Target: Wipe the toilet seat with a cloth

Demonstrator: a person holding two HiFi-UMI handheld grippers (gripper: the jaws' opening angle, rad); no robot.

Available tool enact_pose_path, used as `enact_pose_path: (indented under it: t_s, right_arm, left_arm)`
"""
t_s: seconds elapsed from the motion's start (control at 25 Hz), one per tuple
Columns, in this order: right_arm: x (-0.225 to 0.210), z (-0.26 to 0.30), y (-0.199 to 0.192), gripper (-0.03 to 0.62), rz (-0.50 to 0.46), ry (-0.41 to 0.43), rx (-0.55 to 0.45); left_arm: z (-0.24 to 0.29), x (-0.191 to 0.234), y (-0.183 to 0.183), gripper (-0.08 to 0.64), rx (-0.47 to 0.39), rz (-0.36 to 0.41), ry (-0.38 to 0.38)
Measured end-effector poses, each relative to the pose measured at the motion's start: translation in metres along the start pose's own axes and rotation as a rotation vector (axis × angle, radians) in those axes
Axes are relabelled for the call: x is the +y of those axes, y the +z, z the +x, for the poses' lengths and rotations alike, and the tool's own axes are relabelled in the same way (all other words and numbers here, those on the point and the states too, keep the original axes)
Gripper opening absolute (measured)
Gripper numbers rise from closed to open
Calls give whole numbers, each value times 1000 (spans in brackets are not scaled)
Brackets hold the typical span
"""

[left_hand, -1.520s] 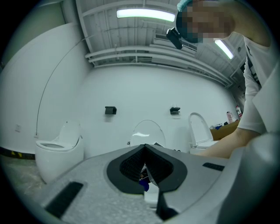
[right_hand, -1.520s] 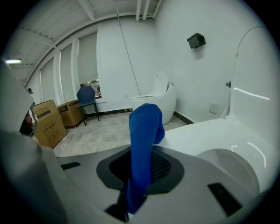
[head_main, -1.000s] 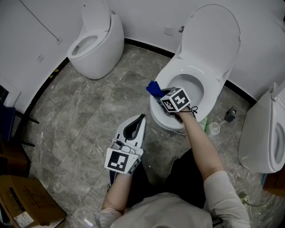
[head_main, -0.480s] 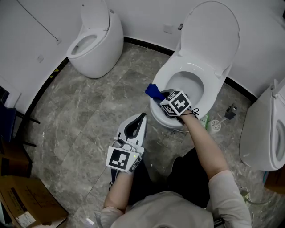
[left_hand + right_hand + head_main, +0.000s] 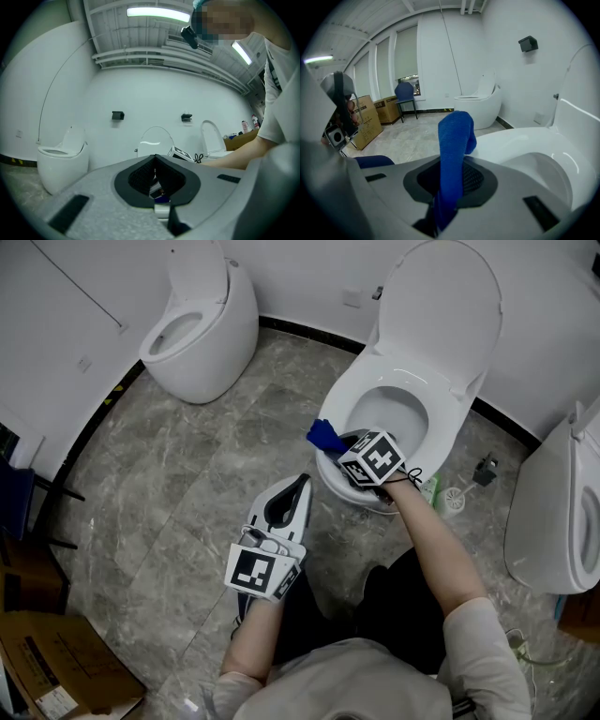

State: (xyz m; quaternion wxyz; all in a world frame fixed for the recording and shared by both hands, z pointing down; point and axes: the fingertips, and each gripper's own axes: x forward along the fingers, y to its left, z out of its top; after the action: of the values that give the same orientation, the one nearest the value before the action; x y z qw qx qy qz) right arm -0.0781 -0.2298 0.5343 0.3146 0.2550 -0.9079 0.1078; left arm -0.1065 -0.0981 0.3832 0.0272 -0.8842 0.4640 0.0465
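The soft blue cloth (image 5: 325, 435) is at the left edge of the white oval toilet seat (image 5: 448, 432), near the middle of the frame. The right claw (image 5: 341, 446) pinches it tight, and the cloth sticks up past the tips. The left claw (image 5: 296, 489) is pressed together with nothing in it, over the grey stone floor (image 5: 169, 484). Another white toilet (image 5: 202, 320) stands in the upper left.

Bright, even light fills the room, coming from ceiling strip lights (image 5: 158, 14) that glare white in the left gripper view. Shadows on the grey floor (image 5: 187, 484) are soft and faint. The head view is sharp; both gripper views bulge fisheye-wise, with black corners and blurred foregrounds.
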Motion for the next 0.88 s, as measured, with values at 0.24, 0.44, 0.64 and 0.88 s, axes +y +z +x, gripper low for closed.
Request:
enact_pose_path:
  t_s: [0.24,0.44,0.64,0.88]
  right_arm:
    - [4,-2,-2,54,1,-9,14]
    - [8,-6,-5,54,21,0,17]
    - [15,-11,-10,54,4,6,30]
    - [25,-19,-15,54,-51,0,55]
  left_arm:
    - [2,-3,-1,8,-8,-38,-12]
    - [4,-3,-1,8,-4,-40,-17]
    - [6,-4,-2,8,-19,-85,-24]
    - [11,-8,-1,8,-21,-88,-37]
